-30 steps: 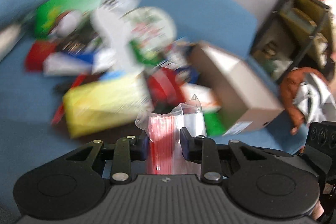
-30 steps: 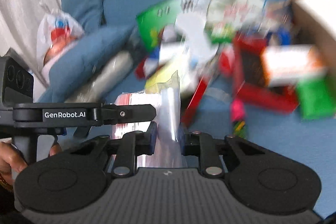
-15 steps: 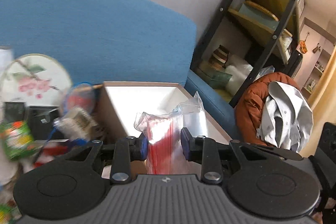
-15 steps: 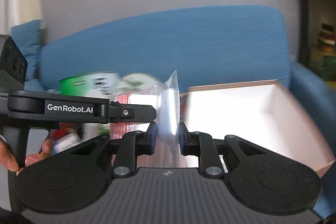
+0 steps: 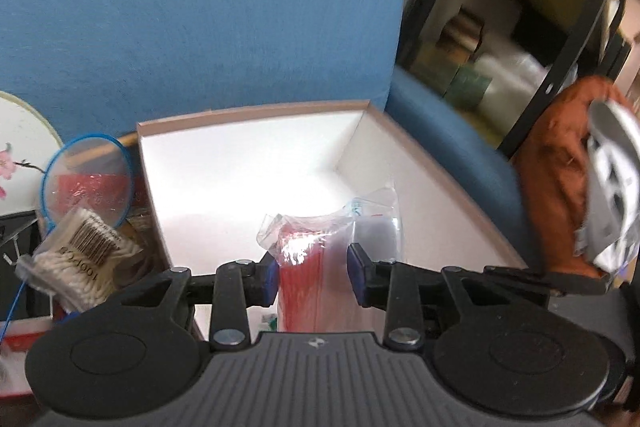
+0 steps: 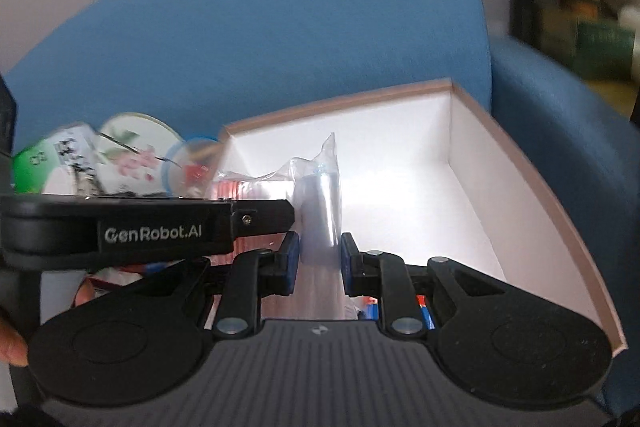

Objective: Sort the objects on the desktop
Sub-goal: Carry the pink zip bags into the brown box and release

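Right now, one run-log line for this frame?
phase: carry to box | left gripper: shut on plastic bag | right gripper: shut on plastic bag | bag over open white box | release: not yet

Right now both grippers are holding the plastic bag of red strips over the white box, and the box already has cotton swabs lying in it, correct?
Not quite. Both wrist views show the white box bare inside. The cotton swabs lie outside it, by its left wall. The left gripper and right gripper do hold the plastic bag over it.
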The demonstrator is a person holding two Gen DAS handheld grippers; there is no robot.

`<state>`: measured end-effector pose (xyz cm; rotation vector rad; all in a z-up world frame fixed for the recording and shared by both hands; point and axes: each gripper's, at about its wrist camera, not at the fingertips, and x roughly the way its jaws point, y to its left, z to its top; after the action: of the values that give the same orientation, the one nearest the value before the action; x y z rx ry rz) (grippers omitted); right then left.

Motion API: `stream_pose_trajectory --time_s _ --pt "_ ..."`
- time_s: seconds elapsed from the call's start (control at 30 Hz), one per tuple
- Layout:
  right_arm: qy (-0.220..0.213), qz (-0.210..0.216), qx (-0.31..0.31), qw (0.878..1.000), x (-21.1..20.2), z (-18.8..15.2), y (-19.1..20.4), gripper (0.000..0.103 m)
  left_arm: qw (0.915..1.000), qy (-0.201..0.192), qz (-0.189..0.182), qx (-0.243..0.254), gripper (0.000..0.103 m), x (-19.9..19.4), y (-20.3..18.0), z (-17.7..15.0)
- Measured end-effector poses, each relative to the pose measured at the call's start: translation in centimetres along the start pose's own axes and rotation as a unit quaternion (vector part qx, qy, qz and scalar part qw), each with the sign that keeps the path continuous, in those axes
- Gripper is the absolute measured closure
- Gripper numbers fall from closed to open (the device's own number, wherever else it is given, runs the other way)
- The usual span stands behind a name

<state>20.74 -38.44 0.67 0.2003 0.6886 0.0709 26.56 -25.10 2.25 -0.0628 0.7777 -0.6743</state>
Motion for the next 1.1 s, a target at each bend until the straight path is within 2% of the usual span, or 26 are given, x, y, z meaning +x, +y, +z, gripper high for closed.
stream_pose_trajectory --time_s 0.1,0.17,0.2,0.23,0.3,0.33,0.37,0.5,0.57,0.6,0.8,1.0,1.1 --pt "0.023 -0.009 0.013 1.0 2.2 -0.1 -0.7 0.083 0.9998 0.014 0.017 0.003 0.065 1.8 0.3 0.0" --pt "0.031 -0.02 0.015 0.999 3.3 -0.3 -0.4 0.083 0.9996 0.013 0.025 -0.01 0.047 2.1 0.8 0.0" --pt "0.032 -0.024 0.014 0.999 3.5 -0.4 -0.2 0.082 0.9995 0.005 0.025 -0.018 0.029 2.0 0.9 0.0" --pt "0.026 -0.026 0.012 0.999 3.7 -0.3 0.0 0.081 0.9993 -0.008 0.028 -0.021 0.019 1.6 1.0 0.0" --pt "0.016 -0.031 0.003 0.999 3.8 0.1 0.1 0.077 0.9993 -0.028 0.02 -0.017 0.012 0.7 1.1 0.1" --pt "0.01 -0.029 -0.002 1.0 3.7 0.2 0.1 0.065 0.9993 -0.029 0.019 -0.014 0.01 0.6 1.0 0.2" --pt "0.005 -0.03 -0.005 1.0 3.6 0.2 0.4 0.052 0.9994 -0.027 0.021 -0.011 0.009 0.5 0.9 0.3" --pt "0.006 -0.034 -0.009 0.999 3.5 0.4 1.2 0.04 0.9991 -0.02 0.035 -0.011 0.009 -0.1 0.8 0.3" --pt "0.004 -0.038 -0.009 0.999 3.2 0.4 1.4 0.021 0.9991 -0.019 0.036 -0.013 0.009 -0.4 0.8 0.1" --pt "0.003 -0.04 -0.01 0.999 3.1 0.4 1.5 0.017 0.999 -0.019 0.039 -0.012 0.009 -0.6 0.8 0.1" --pt "0.008 -0.043 -0.012 0.999 1.6 0.1 1.8 0.011 0.9983 -0.028 0.05 0.015 0.009 -1.9 -0.1 -0.3" --pt "0.011 -0.04 -0.013 0.999 -0.6 -0.8 2.7 0.011 0.9973 -0.04 0.05 0.037 0.009 -4.3 -1.4 -1.4" --pt "0.019 -0.051 -0.023 0.998 -1.9 -1.2 3.5 0.011 0.9967 -0.047 0.047 0.047 0.009 -5.8 -2.0 -2.0"
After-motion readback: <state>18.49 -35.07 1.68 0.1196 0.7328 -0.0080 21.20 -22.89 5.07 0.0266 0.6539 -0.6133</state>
